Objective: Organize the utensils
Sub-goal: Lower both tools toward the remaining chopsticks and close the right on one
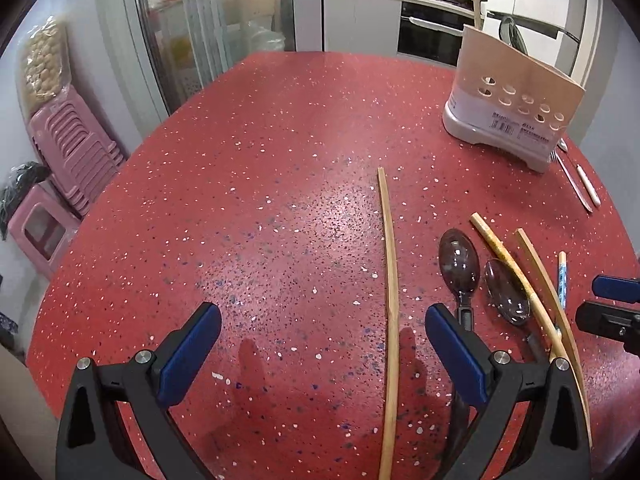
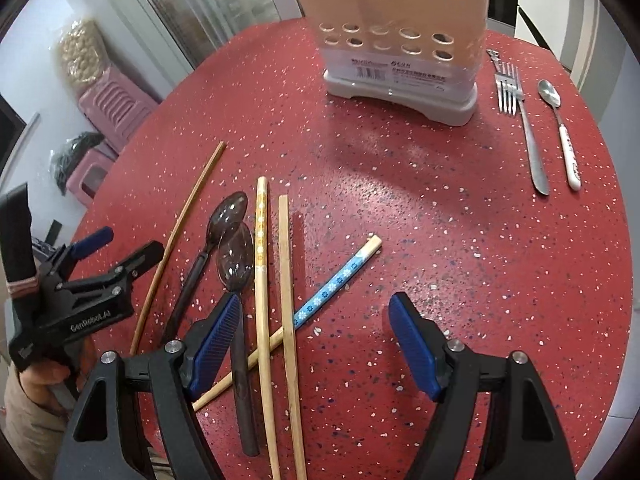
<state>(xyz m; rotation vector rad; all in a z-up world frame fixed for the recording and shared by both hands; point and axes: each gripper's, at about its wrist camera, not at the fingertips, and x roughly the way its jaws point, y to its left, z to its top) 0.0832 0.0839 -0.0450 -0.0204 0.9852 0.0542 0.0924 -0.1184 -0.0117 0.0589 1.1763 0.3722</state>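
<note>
1. The table (image 1: 280,140) is red with little white specks.
2. The left gripper (image 1: 322,354) is wide open and holds nothing. Only bare table and the thin wooden chopstick (image 1: 390,280) lie between its blue pads.
3. The right gripper (image 2: 314,346) is open too. Its pads touch nothing.
4. Between its pads lie the lower parts of two pale chopsticks (image 2: 261,300) and a chopstick with a blue flower end (image 2: 336,280). The blue one lies slanted under the two pale ones.
5. Two dark see-through spoons (image 2: 234,256) lie just left of the pale chopsticks. Their bowls overlap.
6. The thin wooden chopstick lies alone, left of the spoons, toward the left edge of the table.
7. The utensil holder (image 2: 400,40) stands upright near the far edge. It is peach on top with round holes, and it has a white base.
8. One chopstick and some dark metal things stick up out of the holder.
9. A metal fork (image 2: 520,120) and a spoon with a white handle (image 2: 560,128) lie side by side, right of the holder, near the right edge.
10. A hand (image 2: 44,376) holds the left gripper at the table's left edge.
</note>
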